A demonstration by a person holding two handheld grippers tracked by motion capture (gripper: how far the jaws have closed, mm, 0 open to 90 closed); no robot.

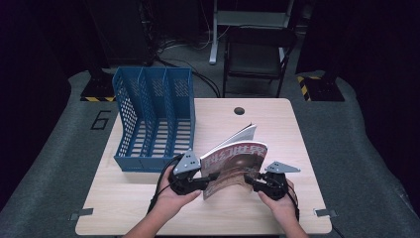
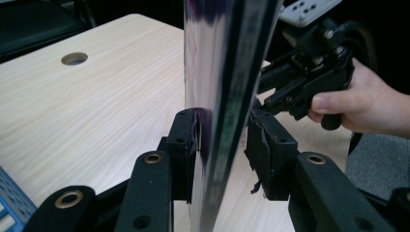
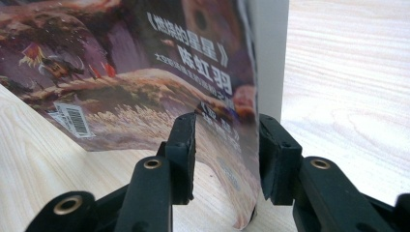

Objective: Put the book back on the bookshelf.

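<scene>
A blue file rack with three slots stands up and to the left of the left gripper, well clear of it, on a pale wooden table.

The left gripper, in the person's left hand, has a magazine standing on edge between its jaws. In the left gripper view the jaws flank the magazine's edge: one pad lies against the cover, while the other seems to sit just off it, so the hold looks loose.

The magazine stands nearly upright, its long axis running from one gripper across to the other, pages fanning at the top.

The right gripper takes the opposite edge. Its jaws are partly spread with the curling cover between them; no firm pinch shows.

Both hands are equally near; the rack lies on the left hand's side.

Beyond the table: grey floor, a folding chair, dark room.
</scene>
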